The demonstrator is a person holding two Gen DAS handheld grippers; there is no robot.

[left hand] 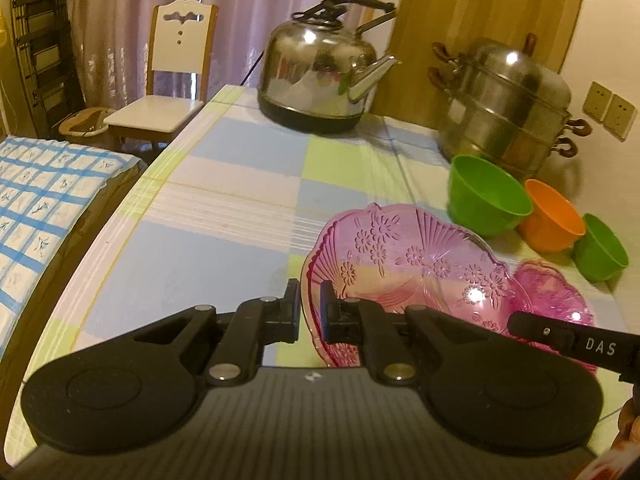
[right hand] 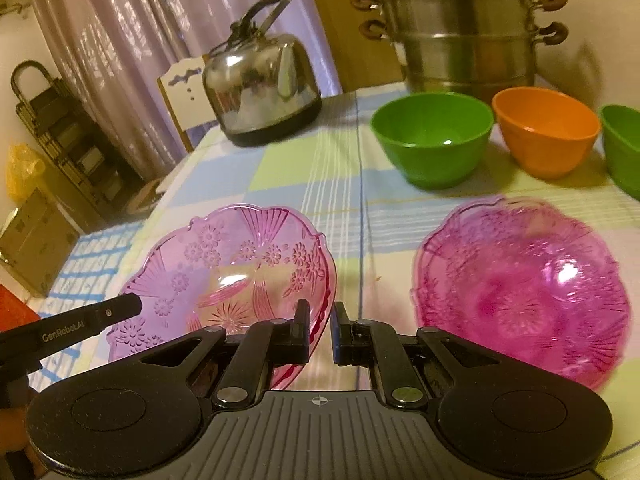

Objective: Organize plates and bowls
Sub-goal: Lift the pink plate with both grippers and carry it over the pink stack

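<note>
Evidently early: nothing was stacked yet. Left gripper [left hand: 310, 312] was nearly closed, pinching the rim of the pale pink plate [left hand: 400, 264], which sat tilted near centre. Right gripper [right hand: 321, 330] stood narrowly parted right beside that plate's right edge; grip could not be told. Darker pink plate [right hand: 524, 292] lay flat to the right. Two green bowls [right hand: 432, 140] [right hand: 624, 140] and an orange bowl [right hand: 546, 132] stood separately, far right. Checked tablecloth [left hand: 224, 184]; kettle [left hand: 320, 80] and steamer pot [left hand: 508, 100] at far edge; chair [left hand: 172, 80] and curtains [left hand: 160, 8] beyond.
</note>
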